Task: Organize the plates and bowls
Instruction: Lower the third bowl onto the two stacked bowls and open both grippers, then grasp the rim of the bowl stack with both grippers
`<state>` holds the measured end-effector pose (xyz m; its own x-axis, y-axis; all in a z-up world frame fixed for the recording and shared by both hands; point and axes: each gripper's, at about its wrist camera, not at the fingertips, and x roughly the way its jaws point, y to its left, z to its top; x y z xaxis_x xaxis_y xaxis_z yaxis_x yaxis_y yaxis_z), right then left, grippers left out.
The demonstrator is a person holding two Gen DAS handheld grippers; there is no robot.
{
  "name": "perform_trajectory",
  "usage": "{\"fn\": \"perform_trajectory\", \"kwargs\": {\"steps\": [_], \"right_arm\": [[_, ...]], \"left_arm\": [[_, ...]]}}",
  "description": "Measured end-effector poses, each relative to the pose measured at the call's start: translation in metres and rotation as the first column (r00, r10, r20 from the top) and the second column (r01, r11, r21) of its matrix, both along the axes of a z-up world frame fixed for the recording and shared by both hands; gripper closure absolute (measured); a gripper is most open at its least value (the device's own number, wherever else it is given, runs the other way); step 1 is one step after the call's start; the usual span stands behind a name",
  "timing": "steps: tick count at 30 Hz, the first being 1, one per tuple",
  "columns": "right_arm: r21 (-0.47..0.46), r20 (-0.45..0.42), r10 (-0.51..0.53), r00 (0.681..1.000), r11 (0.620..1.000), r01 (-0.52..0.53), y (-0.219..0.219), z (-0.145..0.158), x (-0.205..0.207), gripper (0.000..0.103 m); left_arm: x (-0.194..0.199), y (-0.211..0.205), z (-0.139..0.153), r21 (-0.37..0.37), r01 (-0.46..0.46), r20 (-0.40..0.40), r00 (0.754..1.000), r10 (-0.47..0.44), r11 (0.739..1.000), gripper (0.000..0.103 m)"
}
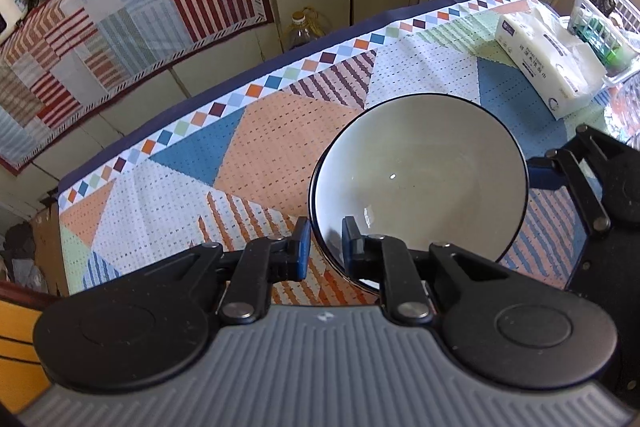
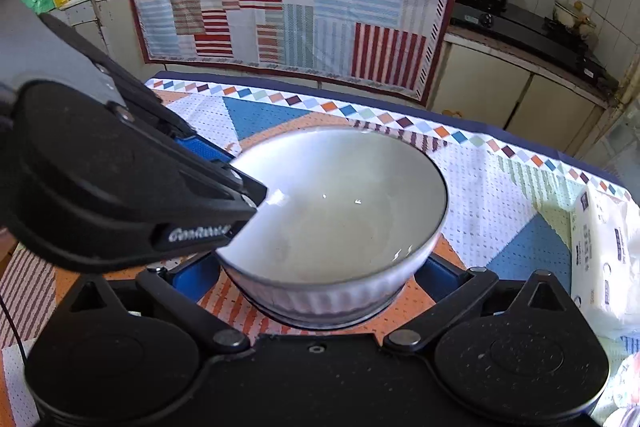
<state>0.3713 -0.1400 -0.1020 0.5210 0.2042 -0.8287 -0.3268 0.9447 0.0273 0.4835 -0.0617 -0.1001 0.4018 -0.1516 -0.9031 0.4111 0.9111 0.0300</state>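
Note:
A cream bowl (image 1: 420, 171) with a dark rim and a ribbed white outside (image 2: 332, 211) rests on the patterned tablecloth (image 1: 260, 155). A second rim shows just under it on its left, so it seems nested in another bowl. My left gripper (image 1: 326, 247) straddles the near rim, one blue pad outside and one inside, with small gaps to the rim. In the right wrist view the left gripper (image 2: 240, 179) comes in from the left over the rim. My right gripper (image 2: 316, 273) stands wide open, with its blue pads beside the bowl's lower sides.
A white tissue pack (image 1: 548, 67) (image 2: 600, 251) lies on the table to the right of the bowl, with a white basket (image 1: 600, 15) behind it. The table's far edge (image 1: 360, 23) drops to a floor with an oil bottle (image 1: 304, 27). Cloth-covered counter (image 2: 296, 19) beyond.

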Motion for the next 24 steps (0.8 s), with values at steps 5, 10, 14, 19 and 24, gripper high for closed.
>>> {"fn": "perform_trajectory", "kwargs": {"steps": [5,10,14,19,24], "right_arm": [[-0.012,0.007,0.000,1.000,1.000,0.000,-0.001,0.000,-0.004,0.000],[-0.086,0.031,0.033,0.999,0.996,-0.030,0.007,0.011,-0.016,0.000],[-0.111,0.038,0.046,0.998,0.993,-0.042,0.009,0.024,-0.025,0.000],[-0.135,0.028,0.059,0.998,0.989,-0.055,0.010,0.036,-0.040,0.000],[-0.158,0.034,0.092,0.995,0.984,-0.086,0.012,0.041,-0.061,0.000]], "left_arm": [[0.000,0.011,0.012,-0.067,-0.038,-0.049,0.998,0.035,0.997,0.088],[-0.007,0.022,0.028,-0.094,-0.052,-0.056,0.997,0.047,0.994,0.086],[-0.016,0.030,0.039,-0.100,-0.050,-0.047,0.998,0.046,0.994,0.083],[-0.035,0.041,0.047,-0.099,-0.022,-0.031,0.999,0.019,0.995,0.079],[-0.053,0.052,0.053,-0.125,-0.002,-0.010,1.000,0.000,0.992,0.070]]}}
